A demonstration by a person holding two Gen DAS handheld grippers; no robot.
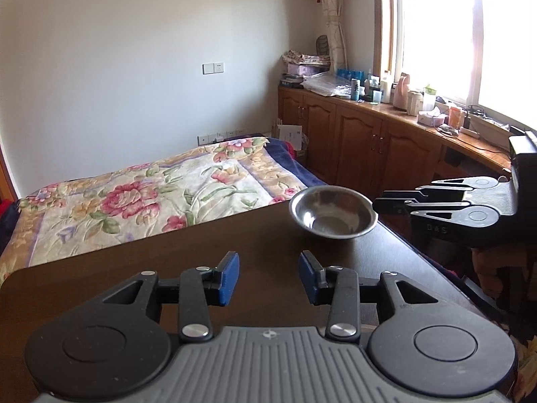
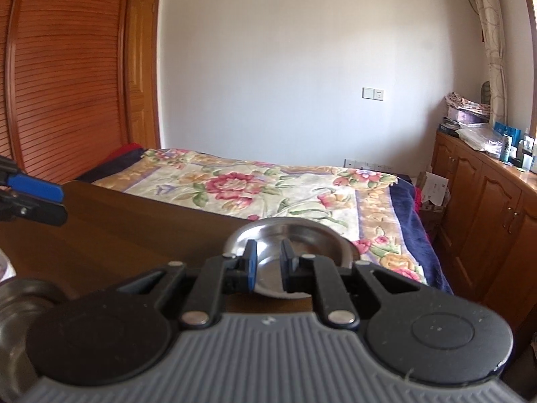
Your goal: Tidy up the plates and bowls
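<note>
small round steel bowl (image 1: 332, 213), shiny, shallow, flared rim, upright with its mouth up, empty as far as can be seen; round, so no real long axis. it sits on the dark brown table (image 1: 167, 278) near the far right corner, close to the edge. left gripper (image 1: 269, 277) hovers low over the table, blue pads (image 1: 229, 277) well apart, nothing between them, bowl ahead and to its right, clear gap between. right gripper (image 2: 269, 263) comes at the bowl from the right side; in the left wrist view its fingertips are right at the bowl's right rim, touching or just short, cannot tell which. in the right wrist view its fingers are partly apart with a narrow gap and the bowl's near rim shows in that gap; pads not clearly pressed on metal, so a grip cannot be confirmed. second steel dish (image 2: 20, 302) at the lower left edge of the right wrist view, blurred, mostly hidden behind the gripper body. left gripper tip also shows at the left edge there, above the table. behind the table a bed with a floral blanket (image 1: 151, 194), white wall, wooden cabinets (image 1: 362, 141) along the right under a bright window, counter cluttered with bottles and boxes. louvred wooden wardrobe (image 2: 67, 67) on the left in the right wrist view. nothing stands between the left gripper and the bowl.
</note>
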